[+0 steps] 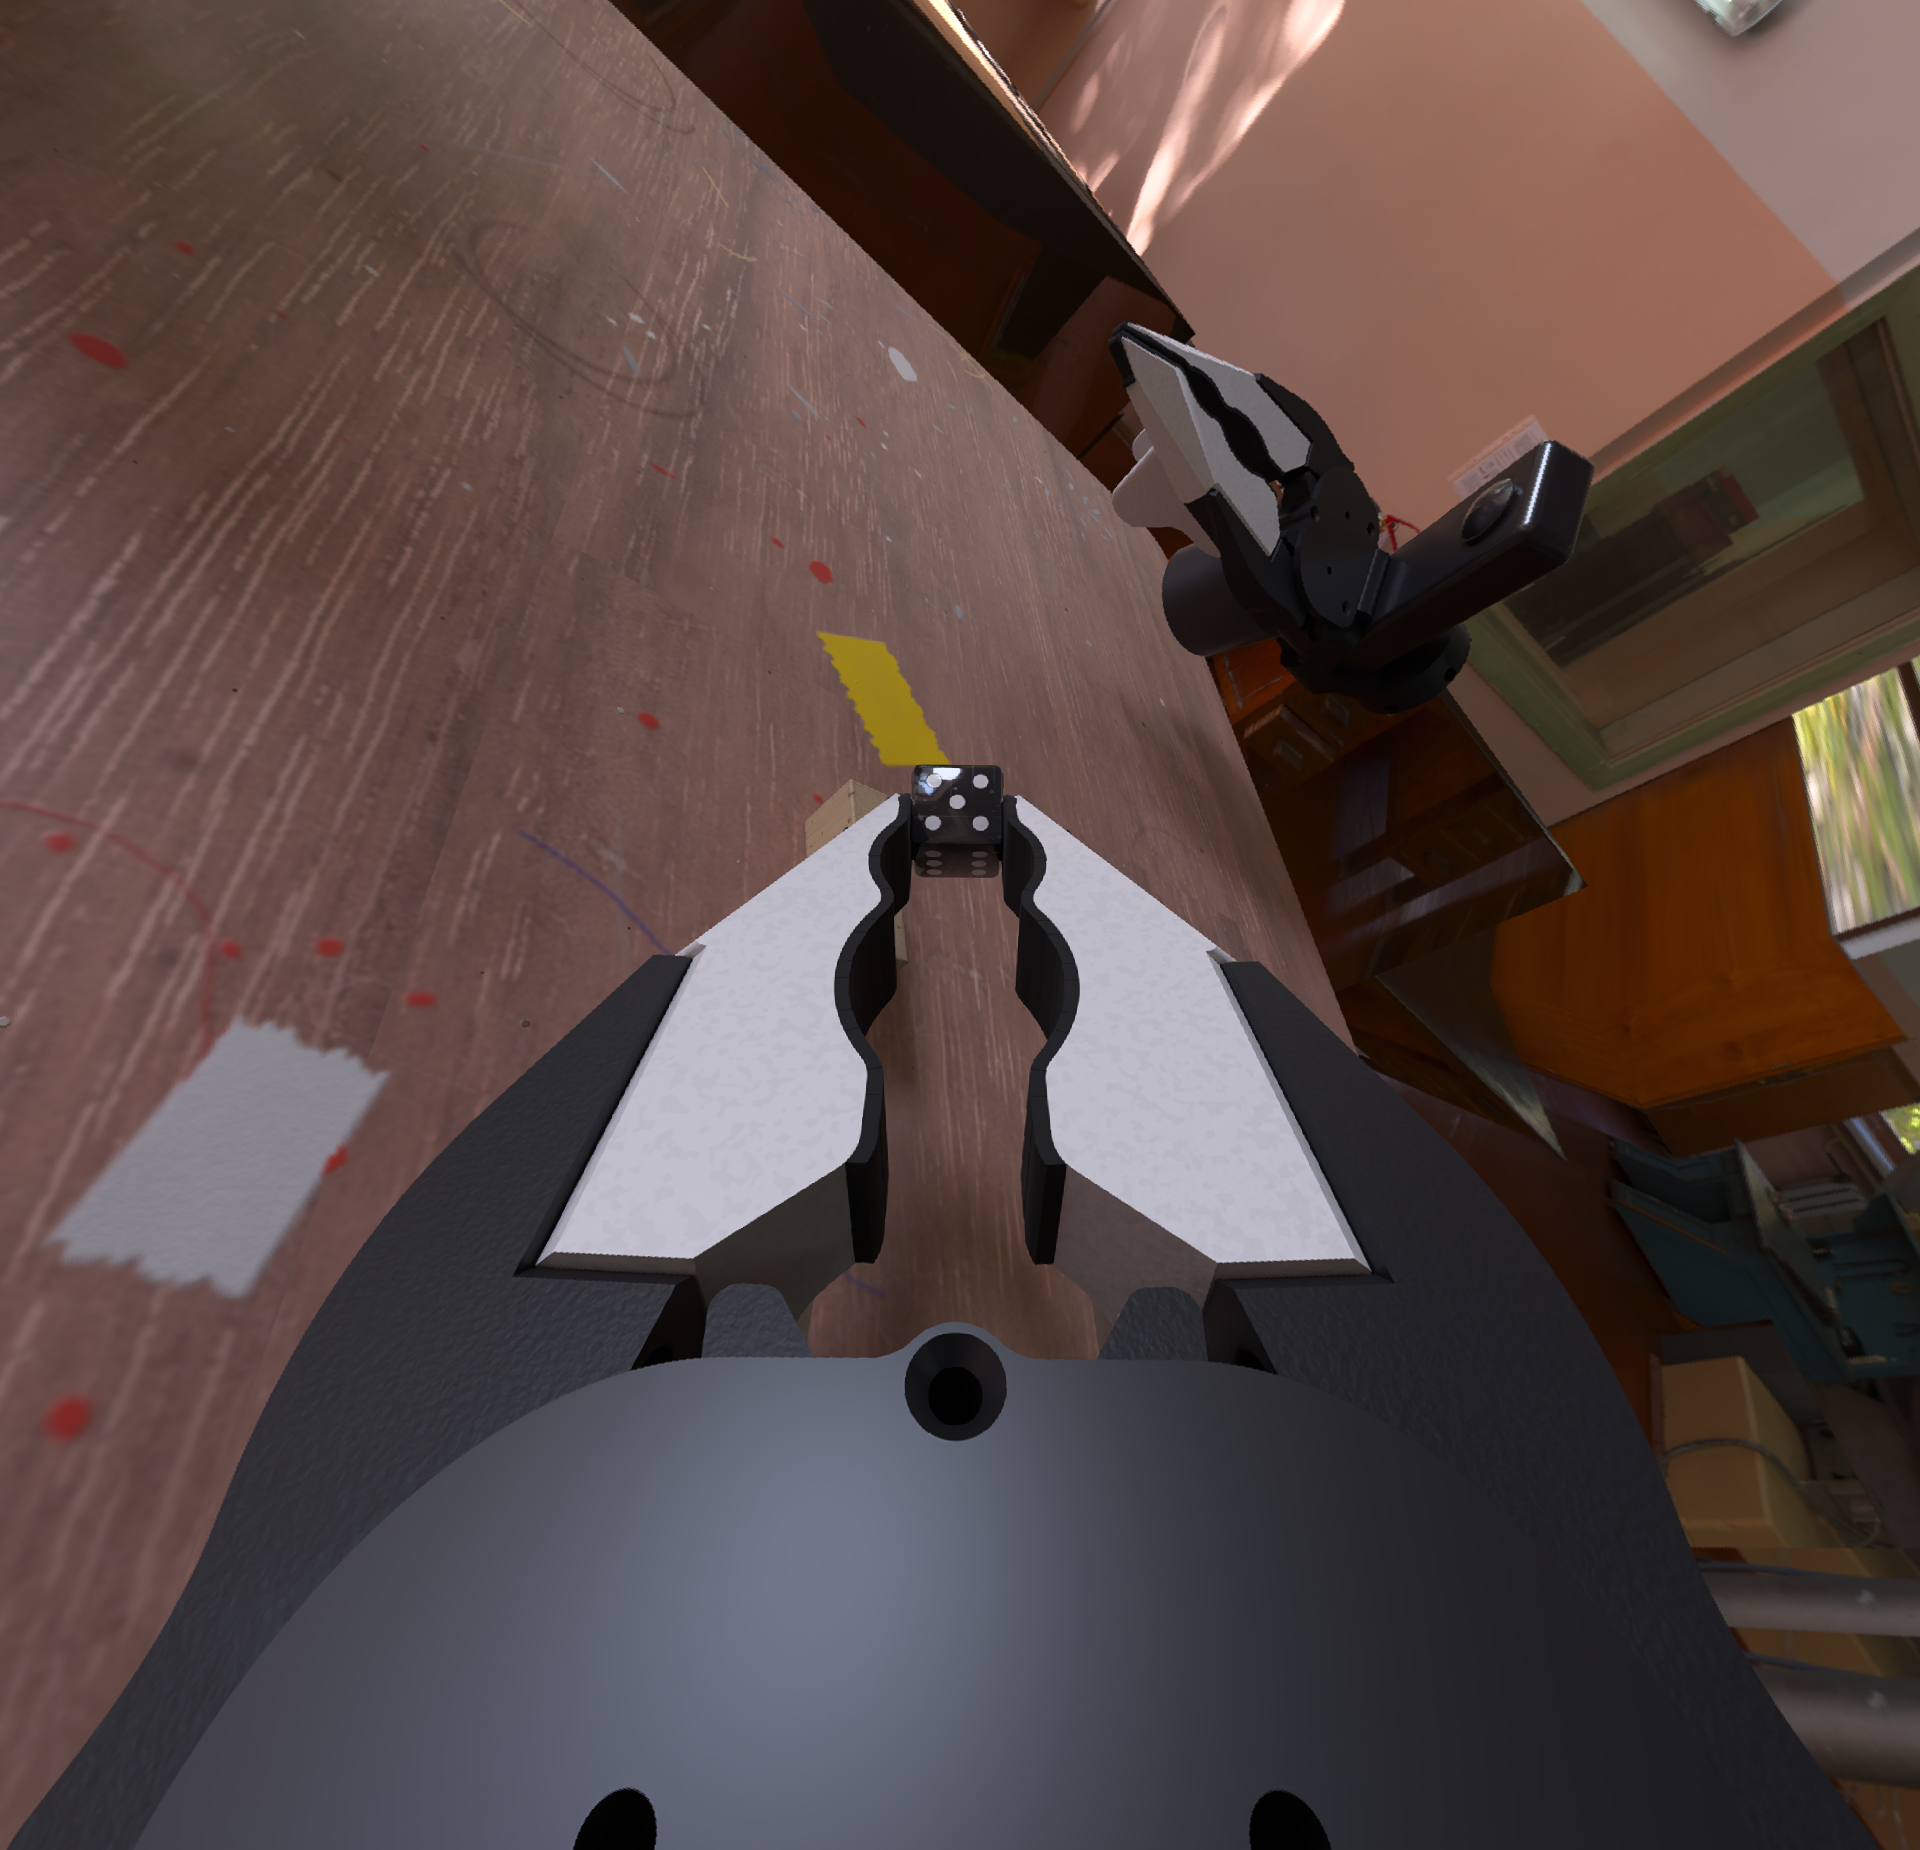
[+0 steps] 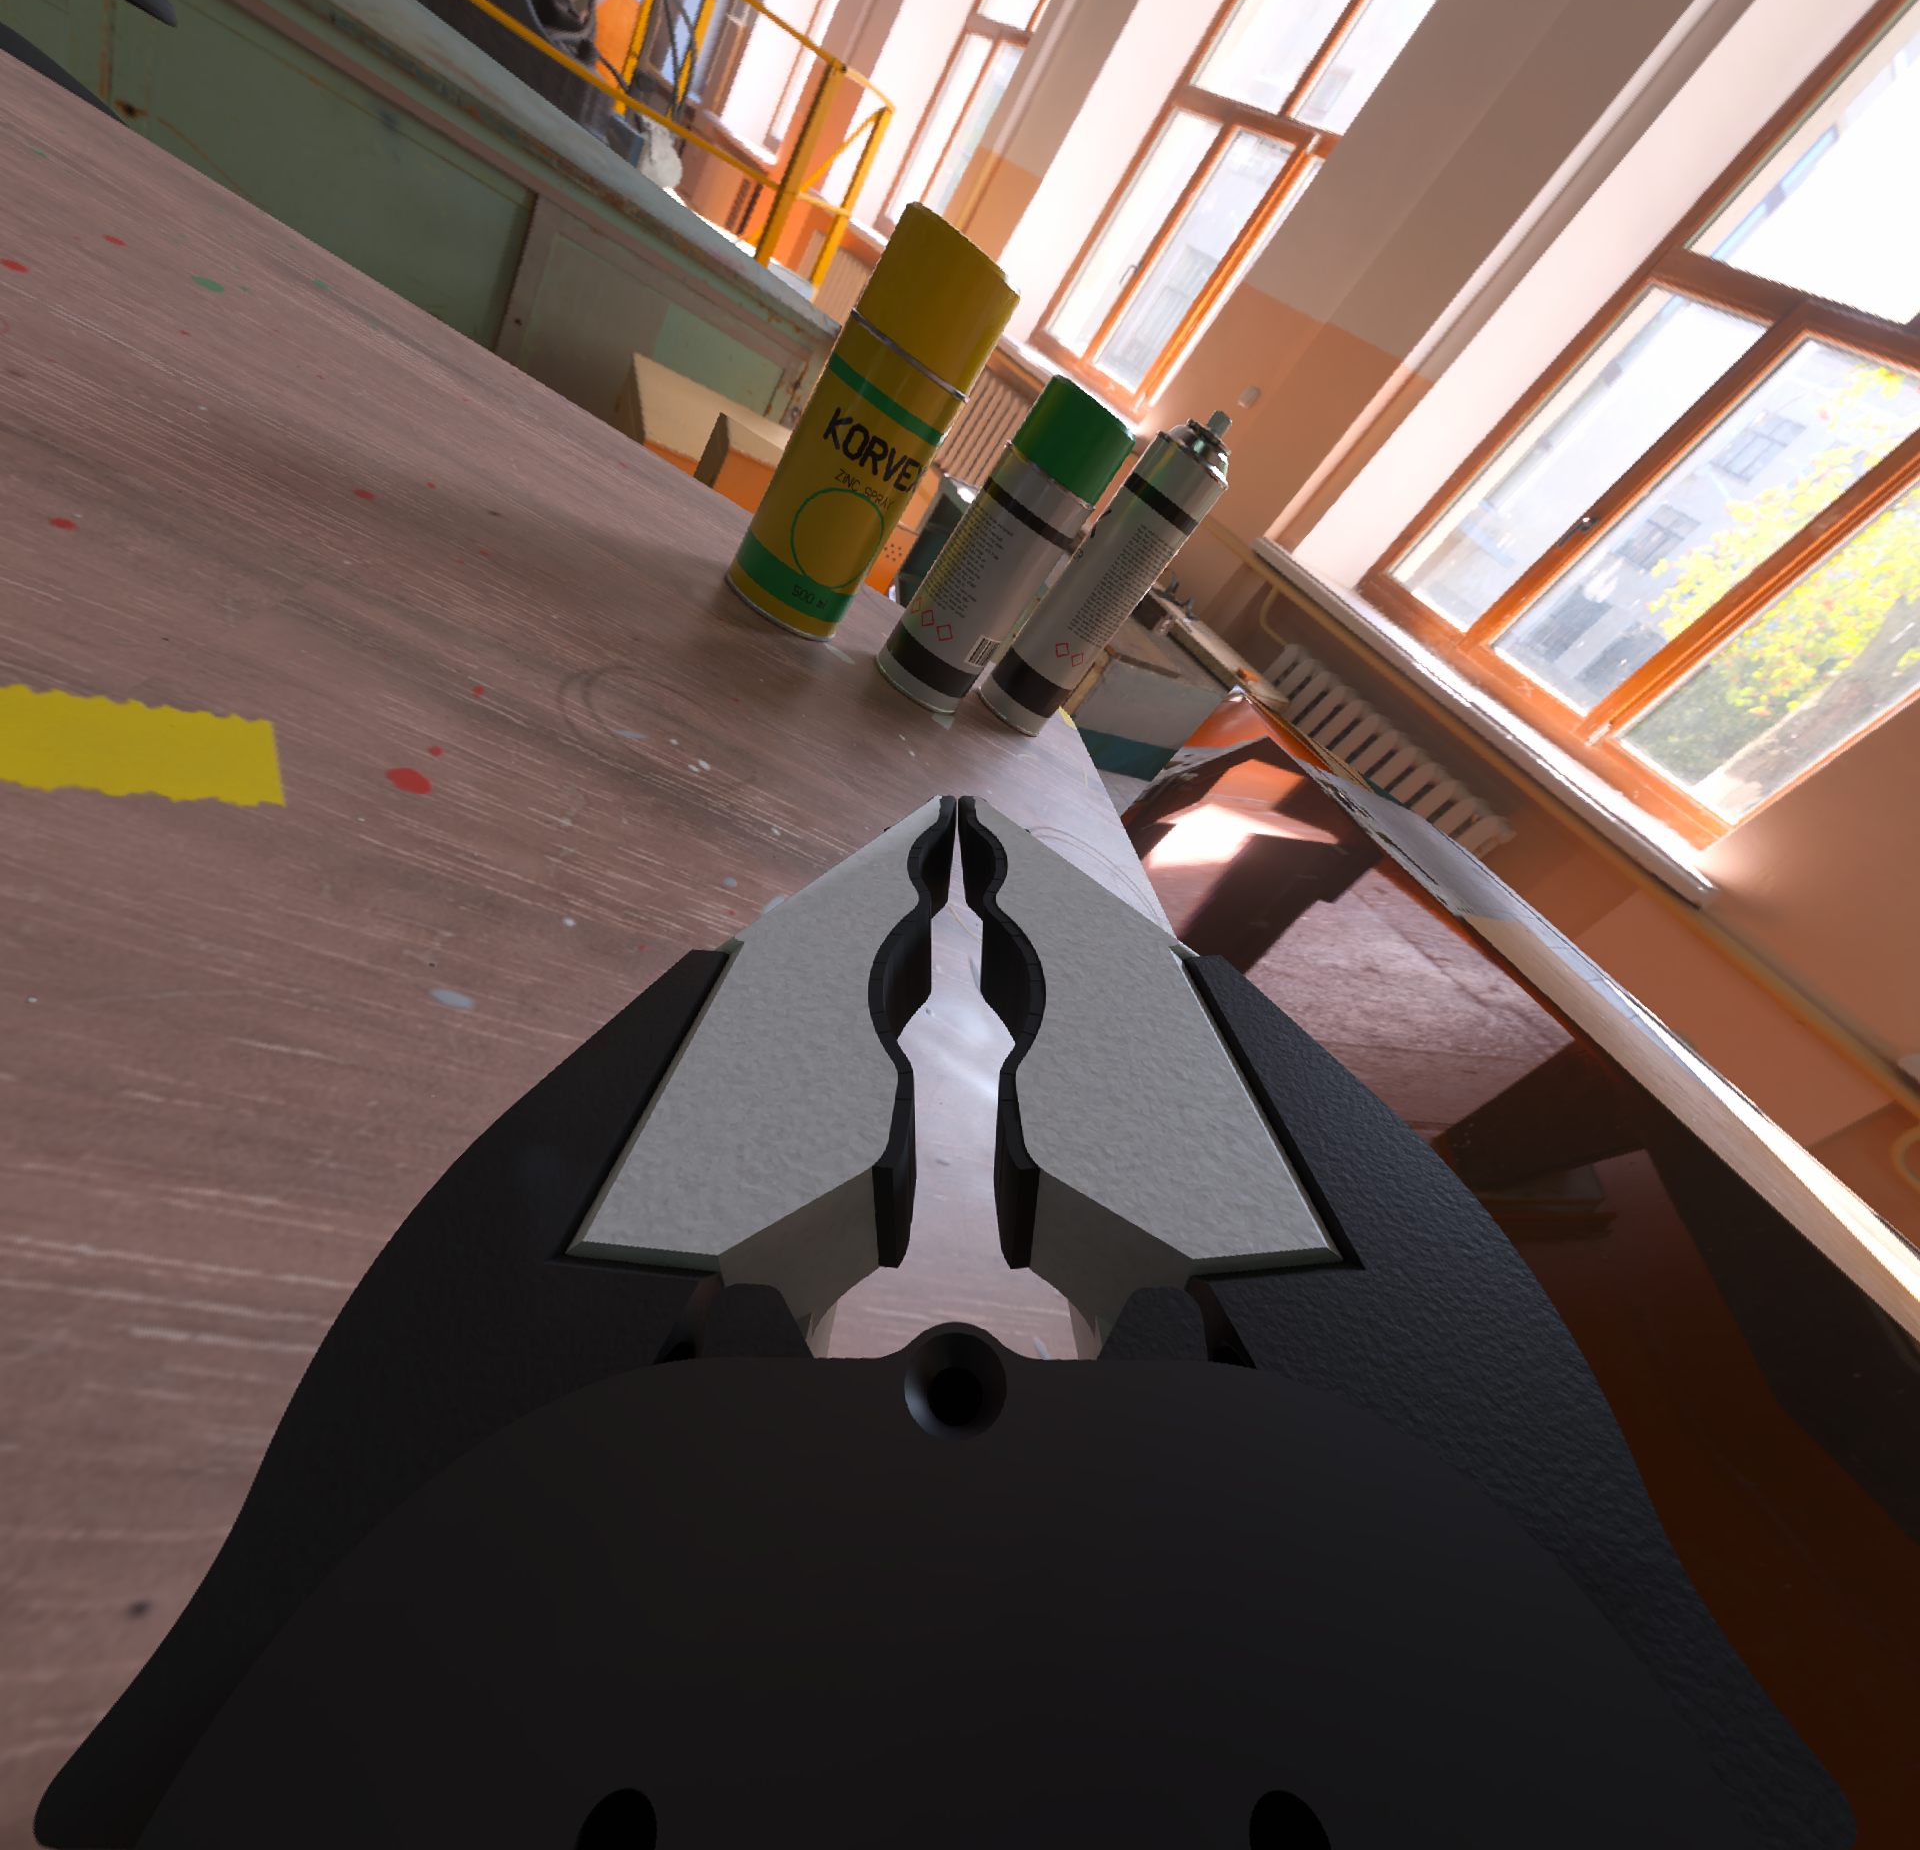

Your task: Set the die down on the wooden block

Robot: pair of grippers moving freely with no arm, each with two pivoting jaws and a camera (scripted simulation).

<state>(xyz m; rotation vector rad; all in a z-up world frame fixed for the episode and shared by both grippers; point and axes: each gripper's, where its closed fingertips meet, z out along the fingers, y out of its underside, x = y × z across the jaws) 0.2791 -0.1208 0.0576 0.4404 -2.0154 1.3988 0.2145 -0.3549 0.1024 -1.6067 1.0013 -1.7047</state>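
Note:
My left gripper (image 1: pixel 957 826) is shut on a black die with white pips (image 1: pixel 957 813), held at the fingertips above the table. A pale wooden block (image 1: pixel 840 815) lies on the table just below and left of the die, mostly hidden behind my left finger. My right gripper (image 2: pixel 956 808) is shut and empty, over the table near its right edge. It also shows in the left wrist view (image 1: pixel 1210 418), farther off to the upper right, above the table's edge.
The wooden table (image 1: pixel 416 512) has paint spots, a yellow tape strip (image 1: pixel 881 697) just beyond the die and a grey tape patch (image 1: pixel 223 1161) at the left. Three spray cans, yellow (image 2: pixel 868 439), green-capped (image 2: pixel 1003 543) and uncapped (image 2: pixel 1112 574), stand near the table's far edge.

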